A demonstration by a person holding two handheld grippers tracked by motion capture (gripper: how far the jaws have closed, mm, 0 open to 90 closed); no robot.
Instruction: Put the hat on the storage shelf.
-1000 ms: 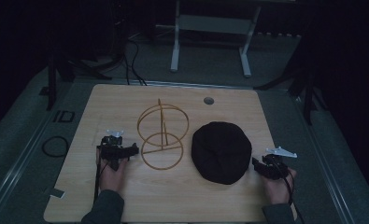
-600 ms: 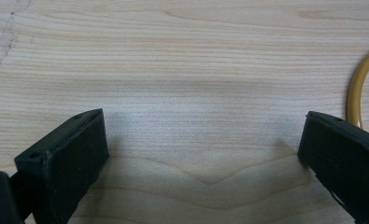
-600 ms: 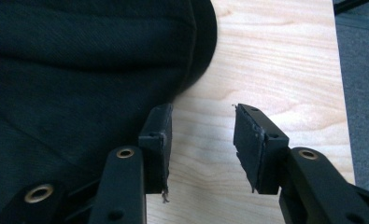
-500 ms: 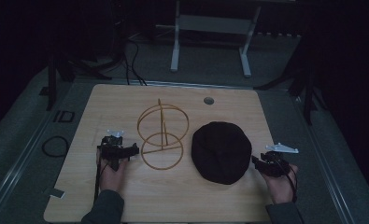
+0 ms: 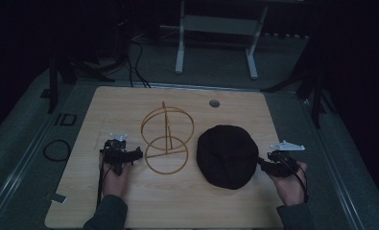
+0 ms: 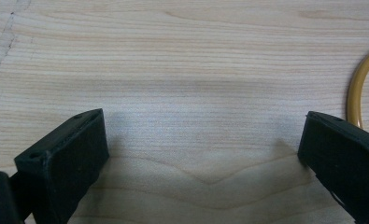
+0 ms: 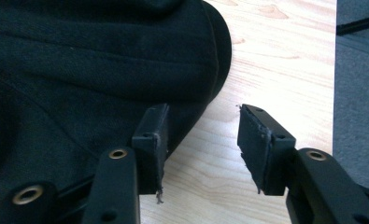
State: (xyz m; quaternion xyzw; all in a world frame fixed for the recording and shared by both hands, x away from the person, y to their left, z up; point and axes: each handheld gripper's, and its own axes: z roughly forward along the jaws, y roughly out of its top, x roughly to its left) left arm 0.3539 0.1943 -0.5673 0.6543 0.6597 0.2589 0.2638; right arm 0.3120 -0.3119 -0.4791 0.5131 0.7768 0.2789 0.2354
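Now right gripper [image 7: 201,144] open beside black hat [image 7: 79,74].

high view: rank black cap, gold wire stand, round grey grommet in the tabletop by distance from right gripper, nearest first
From the right gripper:
1. Black fabric cap: right beside the jaws, on the table's right half.
2. Gold wire stand of two rings on a post: beyond the cap, mid-table.
3. Round grey grommet set in the wooden tabletop: near the far edge.

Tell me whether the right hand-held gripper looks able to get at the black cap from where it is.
Probably yes. The right hand-held gripper sits at the black cap's edge with its jaws apart, having just opened further. Bare wood lies between them, and one jaw is in front of the cap's edge.
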